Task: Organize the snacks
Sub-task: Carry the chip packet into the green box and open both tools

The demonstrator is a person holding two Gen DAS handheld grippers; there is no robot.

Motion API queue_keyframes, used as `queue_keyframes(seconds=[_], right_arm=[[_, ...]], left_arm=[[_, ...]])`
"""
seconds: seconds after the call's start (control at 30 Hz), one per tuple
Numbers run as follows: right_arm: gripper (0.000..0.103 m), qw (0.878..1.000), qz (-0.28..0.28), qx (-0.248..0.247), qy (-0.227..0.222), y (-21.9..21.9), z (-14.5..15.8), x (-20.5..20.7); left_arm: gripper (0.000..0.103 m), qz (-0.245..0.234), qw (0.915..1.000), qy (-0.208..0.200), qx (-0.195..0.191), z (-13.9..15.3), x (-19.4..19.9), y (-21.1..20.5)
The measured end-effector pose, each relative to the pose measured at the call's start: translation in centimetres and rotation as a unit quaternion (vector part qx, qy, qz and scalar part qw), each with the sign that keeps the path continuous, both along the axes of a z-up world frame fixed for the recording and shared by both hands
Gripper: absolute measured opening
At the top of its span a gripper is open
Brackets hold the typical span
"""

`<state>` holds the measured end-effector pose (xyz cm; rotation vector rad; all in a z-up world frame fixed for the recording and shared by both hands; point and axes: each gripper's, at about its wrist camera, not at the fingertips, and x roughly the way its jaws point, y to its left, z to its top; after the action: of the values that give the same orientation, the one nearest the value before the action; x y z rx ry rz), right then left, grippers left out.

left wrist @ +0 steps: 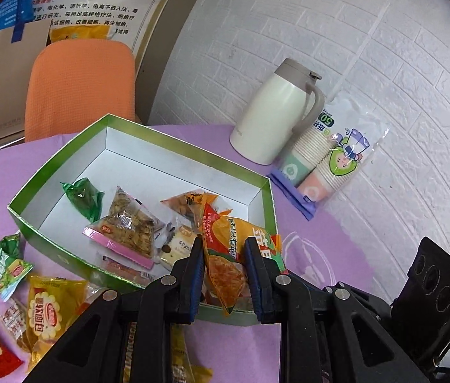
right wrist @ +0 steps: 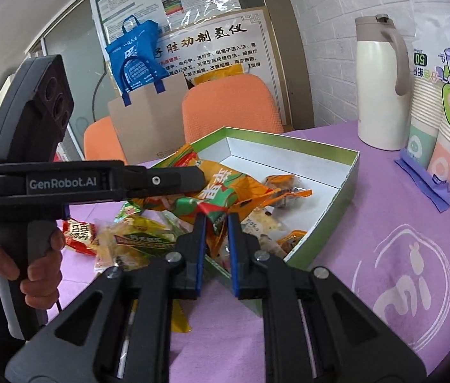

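Orange snack bag (left wrist: pixel 225 255) pinched at both ends, hanging over the green box (left wrist: pixel 49 228)

Both hand-held grippers are clamped on that one bag: the left hand-held gripper (left wrist: pixel 225 255) has one end, the right hand-held gripper (right wrist: pixel 217 223) the other, I'd guess so the floppy thing stays stretched flat while it goes over the box's near wall. The box sits mid-desk (right wrist: pixel 384 223) and already holds around six packets. About five more still lie loose on the desk by its left side. At the desk's back edge: one jug (left wrist: pixel 272 111) and one pack of cups (left wrist: pixel 336 153).
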<state>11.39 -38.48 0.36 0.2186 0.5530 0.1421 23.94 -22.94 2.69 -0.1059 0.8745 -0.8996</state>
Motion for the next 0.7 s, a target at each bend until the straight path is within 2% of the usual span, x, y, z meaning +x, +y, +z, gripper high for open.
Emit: queue_keyframes(seconds=[0.03,0.07,0.1,0.13,0.17,0.2,0.27,0.3,0.4,0.5,0.53,0.6,0.7], right_arm=[[0.022,1.0,-0.003,-0.006,0.005,0.0,-0.3,0.3],[0.038,1.0,-0.008,-0.019,0.011,0.0,-0.7,0.6],[0.048,0.999,-0.007,-0.03,0.014,0.0,-1.0,0.7],[0.064,0.999,-0.006,-0.038,0.012,0.1,-1.2,0.6],[0.07,0.999,-0.008,-0.046,0.004,0.2,-1.3,0.3],[0.072,0.998,-0.01,-0.054,-0.005,0.3,-1.4,0.1],[0.085,0.998,-0.009,-0.063,-0.013,0.6,-1.6,-0.1],[0.088,0.998,-0.01,-0.066,-0.012,0.7,-1.6,-0.1],[0.09,0.998,-0.007,-0.064,-0.002,0.7,-1.7,0.0],[0.091,0.998,-0.005,-0.066,-0.013,1.0,-0.9,-0.8],[0.095,0.998,-0.004,-0.066,-0.017,1.1,-0.5,-1.1],[0.101,0.998,-0.003,-0.061,-0.024,1.3,0.3,-1.9],[0.102,0.998,0.008,-0.044,-0.04,1.8,1.5,-3.2]], left_arm=[[0.026,0.003,1.0,0.0,0.009,-0.4,0.3,-0.4],[0.035,0.005,0.9998,0.002,0.017,-0.8,0.5,-0.6],[0.056,0.013,0.9995,0.008,0.028,-1.3,0.7,-0.6],[0.068,0.024,0.9989,0.016,0.038,-1.7,0.7,-0.5],[0.078,0.038,0.9983,0.017,0.041,-2.0,0.6,-0.1],[0.082,0.044,0.9985,0.004,0.032,-2.0,0.3,0.3],[0.085,0.049,0.9979,-0.013,0.04,-1.8,-0.1,0.6],[0.085,0.049,0.9976,-0.016,0.047,-1.7,-0.2,0.6],[0.085,0.052,0.9972,-0.014,0.052,-1.1,-0.2,1.2],[0.085,0.065,0.997,-0.016,0.039,0.1,-0.7,2.8],[0.085,0.07,0.9969,-0.017,0.033,0.6,-0.9,3.4],[0.085,0.084,0.996,-0.016,0.023,1.6,-1.6,4.9],[0.085,0.119,0.9923,-0.01,0.034,2.7,-2.7,7.2]])
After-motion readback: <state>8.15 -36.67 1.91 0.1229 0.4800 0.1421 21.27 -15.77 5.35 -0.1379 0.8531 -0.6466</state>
